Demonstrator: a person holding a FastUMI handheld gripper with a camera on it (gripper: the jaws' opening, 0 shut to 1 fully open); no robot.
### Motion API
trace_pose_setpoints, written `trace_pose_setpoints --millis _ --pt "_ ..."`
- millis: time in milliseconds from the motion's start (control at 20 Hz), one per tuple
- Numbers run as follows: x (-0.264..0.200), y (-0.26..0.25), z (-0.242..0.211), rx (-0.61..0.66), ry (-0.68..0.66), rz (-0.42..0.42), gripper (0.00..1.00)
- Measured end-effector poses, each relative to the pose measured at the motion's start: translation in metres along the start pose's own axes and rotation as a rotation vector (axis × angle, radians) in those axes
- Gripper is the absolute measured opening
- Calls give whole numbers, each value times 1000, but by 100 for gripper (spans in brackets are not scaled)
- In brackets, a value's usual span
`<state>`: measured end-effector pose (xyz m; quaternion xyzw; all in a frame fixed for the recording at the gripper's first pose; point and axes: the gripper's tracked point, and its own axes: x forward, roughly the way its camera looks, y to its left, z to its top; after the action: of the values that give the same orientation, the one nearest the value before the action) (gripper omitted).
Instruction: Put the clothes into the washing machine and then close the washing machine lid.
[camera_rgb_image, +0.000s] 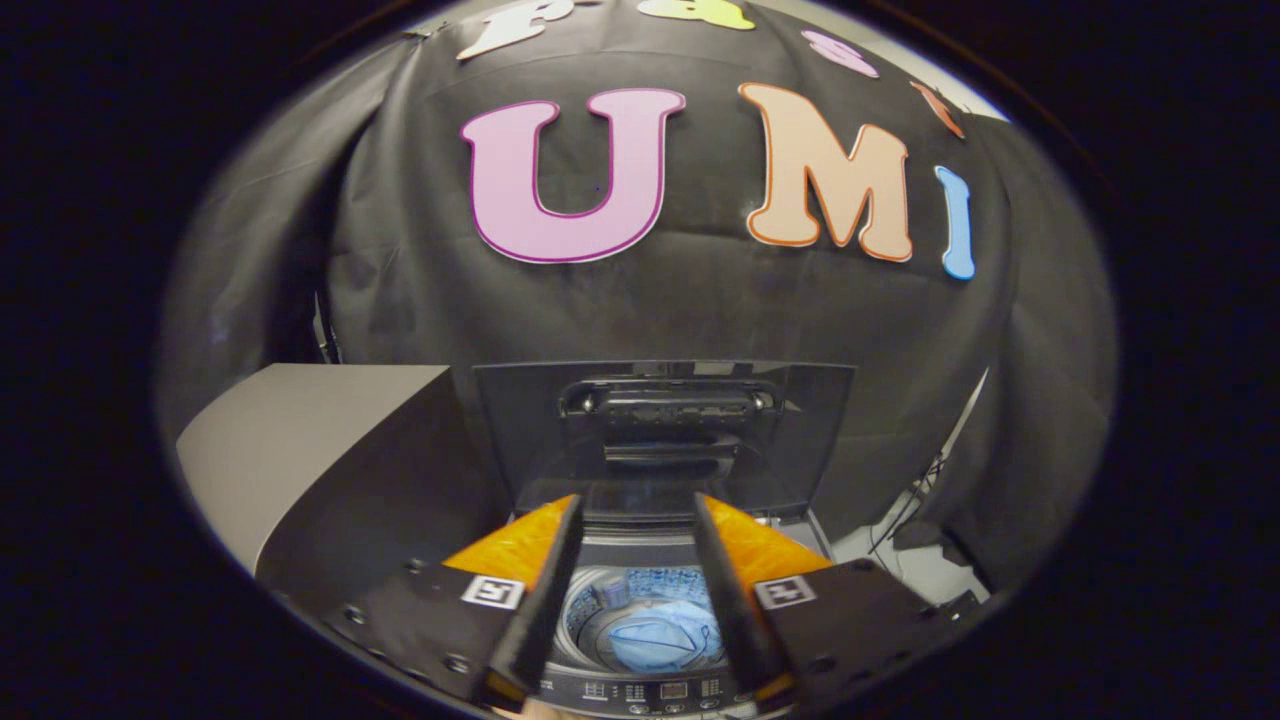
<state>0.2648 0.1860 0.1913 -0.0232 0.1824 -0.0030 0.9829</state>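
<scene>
A top-loading washing machine (640, 692) stands below and just ahead of the fingers. Its dark glass lid (660, 430) stands raised upright at the back. A light blue garment (660, 640) lies crumpled inside the drum (600, 610), seen through the gap between the fingers. My gripper (635, 505) is open, its fingers spread apart above the drum's mouth with nothing between them. The fingertips reach up to about the lower edge of the raised lid.
A grey-topped cabinet or appliance (290, 440) stands beside the machine on the left. Dark cables (905, 510) hang down the light wall to the right of the machine. The control panel (665, 690) runs along the machine's near edge.
</scene>
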Motion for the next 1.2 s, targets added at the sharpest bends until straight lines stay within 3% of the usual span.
trace_pose_setpoints --millis 300,750,950,1200 --pt "4 6 13 -5 -9 16 98" --pt "30 20 90 -37 -145 10 98" --pt "70 28 113 -47 -182 13 98" --pt "127 29 108 -2 -138 19 98"
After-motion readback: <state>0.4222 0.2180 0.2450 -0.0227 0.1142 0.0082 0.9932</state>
